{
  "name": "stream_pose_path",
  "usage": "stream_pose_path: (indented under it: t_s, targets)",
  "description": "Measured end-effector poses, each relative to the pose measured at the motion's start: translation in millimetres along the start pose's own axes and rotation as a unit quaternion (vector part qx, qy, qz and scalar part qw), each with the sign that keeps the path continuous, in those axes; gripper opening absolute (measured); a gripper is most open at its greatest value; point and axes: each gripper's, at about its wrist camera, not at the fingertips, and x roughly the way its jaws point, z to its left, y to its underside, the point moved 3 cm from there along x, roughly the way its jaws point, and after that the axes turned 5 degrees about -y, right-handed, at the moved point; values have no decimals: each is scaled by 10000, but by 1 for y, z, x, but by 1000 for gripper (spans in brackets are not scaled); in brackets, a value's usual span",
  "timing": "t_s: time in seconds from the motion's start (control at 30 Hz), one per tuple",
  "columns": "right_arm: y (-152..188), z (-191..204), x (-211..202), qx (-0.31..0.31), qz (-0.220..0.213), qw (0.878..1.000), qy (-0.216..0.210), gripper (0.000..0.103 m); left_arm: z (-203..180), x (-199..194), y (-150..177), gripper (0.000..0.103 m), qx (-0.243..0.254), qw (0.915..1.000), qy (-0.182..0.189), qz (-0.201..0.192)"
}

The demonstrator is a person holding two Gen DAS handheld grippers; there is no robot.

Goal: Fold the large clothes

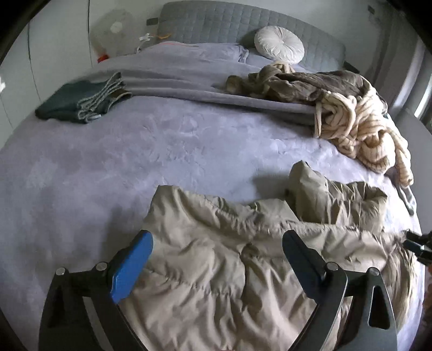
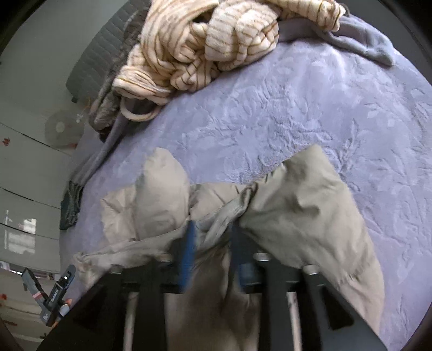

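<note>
A beige quilted puffer jacket [image 1: 232, 251] lies crumpled on the lavender bed cover [image 1: 135, 162] at the near edge. My left gripper [image 1: 217, 243] is open, its blue fingers spread wide above the jacket, holding nothing. My right gripper [image 2: 212, 229] is shut on a bunched fold of the same jacket [image 2: 302, 208], with the fabric pinched between its blue fingers [image 2: 190, 243]. The right gripper also shows at the right edge of the left wrist view [image 1: 418, 247]. The left gripper shows at the lower left of the right wrist view [image 2: 54, 294].
A cream striped fleece garment [image 1: 359, 132] and a brown garment [image 1: 297, 83] lie heaped at the far right. A folded dark green pile [image 1: 78, 100] sits at the far left. A round white cushion [image 1: 278, 43] leans on the grey headboard [image 1: 216, 24]. A fan [image 1: 113, 29] stands beside the bed.
</note>
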Motion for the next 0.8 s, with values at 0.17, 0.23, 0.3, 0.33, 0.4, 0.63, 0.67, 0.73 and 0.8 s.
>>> stream_pose_path:
  t_s: [0.17, 0.23, 0.3, 0.33, 0.4, 0.63, 0.67, 0.73, 0.8]
  targets:
    - [25, 29, -6, -493, 213, 9980, -322, 14, -29, -7, 11, 63, 142, 9960, 811, 344]
    - [39, 45, 6, -902, 420, 9945, -339, 14, -54, 4, 26, 52, 358, 9913, 1086, 645]
    - [53, 56, 28, -1218, 630, 9902, -267, 14, -78, 20, 43, 49, 692, 9898, 974, 773]
    - [57, 58, 37, -1278, 675, 9893, -216, 14, -87, 28, 49, 49, 769, 9903, 869, 764]
    - [61, 55, 58, -1324, 685, 9888, -52, 12, -94, 40, 52, 49, 809, 9921, 677, 683]
    - [32, 34, 93, -984, 553, 9936, -36, 0, -98, 81, 23, 49, 589, 9956, 365, 635]
    - [28, 34, 94, -972, 574, 9936, -44, 0, -98, 81, 22, 49, 617, 9956, 336, 625]
    - [23, 36, 87, -1012, 597, 9931, -18, 0, -89, 77, 14, 49, 646, 9961, 276, 541]
    - [17, 36, 72, -1226, 426, 9913, 211, 0, -76, 72, 8, 49, 649, 9970, 79, 415]
